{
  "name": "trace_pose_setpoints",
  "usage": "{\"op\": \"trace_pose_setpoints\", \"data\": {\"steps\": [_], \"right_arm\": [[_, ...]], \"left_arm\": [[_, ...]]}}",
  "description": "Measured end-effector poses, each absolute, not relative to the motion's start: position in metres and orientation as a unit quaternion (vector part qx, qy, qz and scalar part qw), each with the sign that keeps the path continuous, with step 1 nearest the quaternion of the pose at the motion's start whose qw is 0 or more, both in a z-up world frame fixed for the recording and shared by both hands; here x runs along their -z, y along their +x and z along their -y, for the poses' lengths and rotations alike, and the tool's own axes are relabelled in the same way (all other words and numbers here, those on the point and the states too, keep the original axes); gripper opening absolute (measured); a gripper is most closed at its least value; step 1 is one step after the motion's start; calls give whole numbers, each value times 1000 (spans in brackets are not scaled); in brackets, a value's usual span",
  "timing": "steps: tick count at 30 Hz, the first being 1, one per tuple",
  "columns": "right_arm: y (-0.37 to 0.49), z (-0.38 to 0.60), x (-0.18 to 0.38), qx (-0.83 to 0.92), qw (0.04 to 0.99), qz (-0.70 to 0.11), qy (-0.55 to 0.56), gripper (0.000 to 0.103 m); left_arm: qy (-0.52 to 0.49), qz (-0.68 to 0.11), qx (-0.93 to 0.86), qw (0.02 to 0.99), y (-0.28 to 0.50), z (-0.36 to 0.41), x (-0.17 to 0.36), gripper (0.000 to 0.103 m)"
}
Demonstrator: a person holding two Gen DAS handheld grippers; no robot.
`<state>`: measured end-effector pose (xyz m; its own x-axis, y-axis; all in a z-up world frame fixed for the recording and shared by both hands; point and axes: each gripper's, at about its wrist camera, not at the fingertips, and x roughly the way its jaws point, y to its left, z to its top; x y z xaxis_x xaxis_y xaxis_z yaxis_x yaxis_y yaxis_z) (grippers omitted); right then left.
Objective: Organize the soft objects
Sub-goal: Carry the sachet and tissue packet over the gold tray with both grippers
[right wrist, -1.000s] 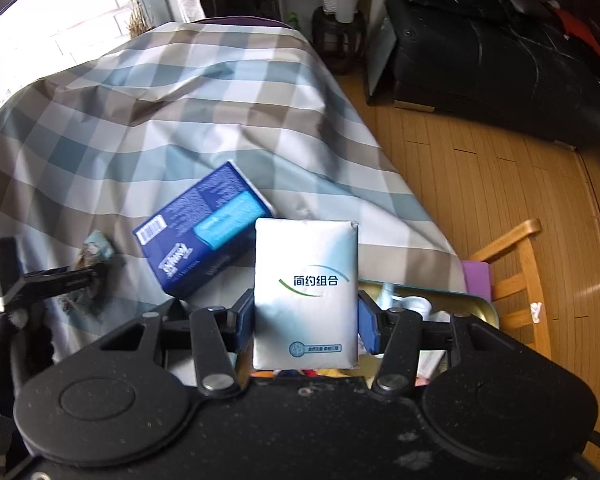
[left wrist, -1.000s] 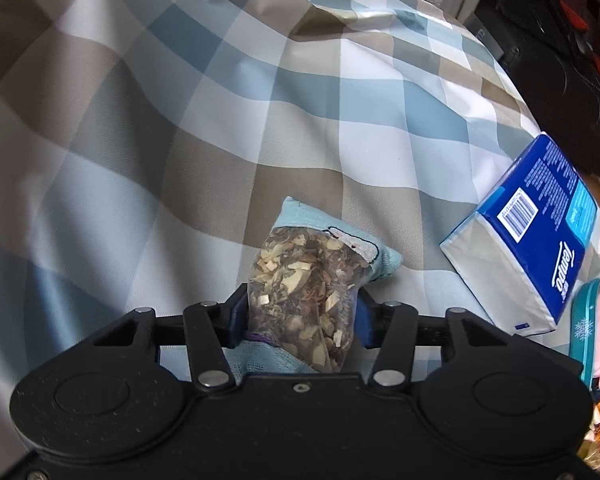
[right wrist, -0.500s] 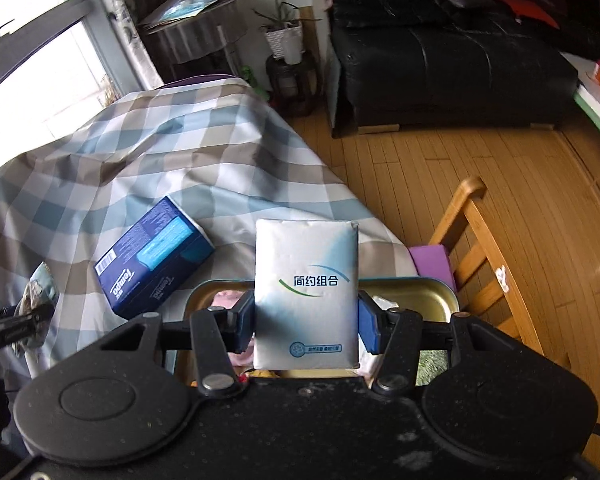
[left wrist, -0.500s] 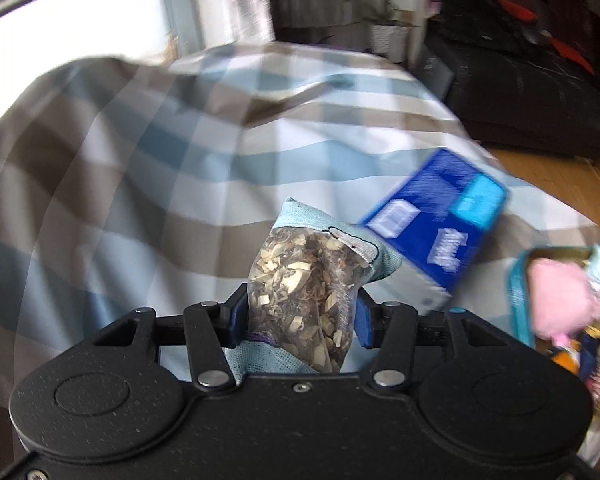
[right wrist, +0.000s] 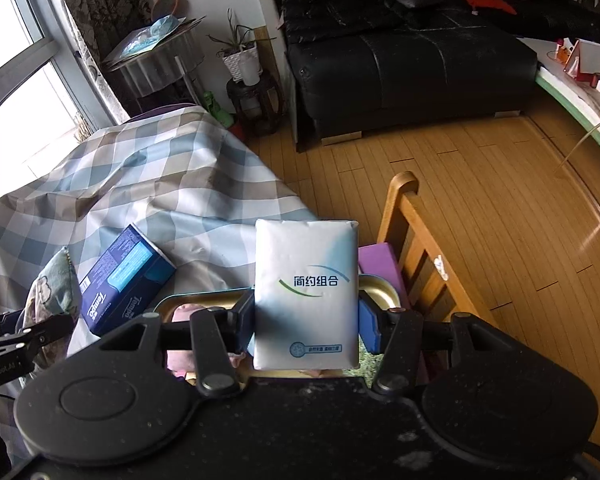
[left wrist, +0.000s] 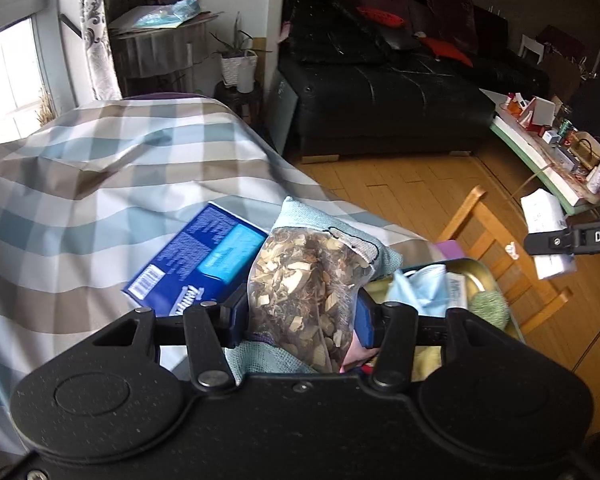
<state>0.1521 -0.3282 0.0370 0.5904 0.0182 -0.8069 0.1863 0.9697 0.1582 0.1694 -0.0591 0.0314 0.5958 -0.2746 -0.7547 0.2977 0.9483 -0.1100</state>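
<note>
So right now both grippers are loaded up. The left gripper (left wrist: 302,314) has its jaws pinching a clear bag of dried bits (left wrist: 304,284) together with a light teal pouch (left wrist: 300,216) behind it, both held up above the checked cloth (left wrist: 100,168). The right gripper (right wrist: 306,322) is clamped on a white tissue pack (right wrist: 306,292), standing upright between the blue pads, with printed characters on the front. Under both of them sits a tin tray (right wrist: 380,292) at the edge of the cloth, already holding a pink soft thing, a blue face mask (left wrist: 416,288) and some green yarn (left wrist: 488,306). A blue Tempo tissue box (right wrist: 128,276) lies on the cloth just beside the tray. A wooden chair (right wrist: 416,248) stands right next to that corner.
</note>
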Motion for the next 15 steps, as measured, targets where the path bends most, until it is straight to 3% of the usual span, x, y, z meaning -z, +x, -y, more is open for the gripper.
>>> {"op": "trace_pose_setpoints", "data": {"steps": [15], "right_arm": [[134, 339, -12, 42, 880, -459, 115, 50]], "left_arm": [[37, -463, 157, 872, 172, 109, -1, 50]]}}
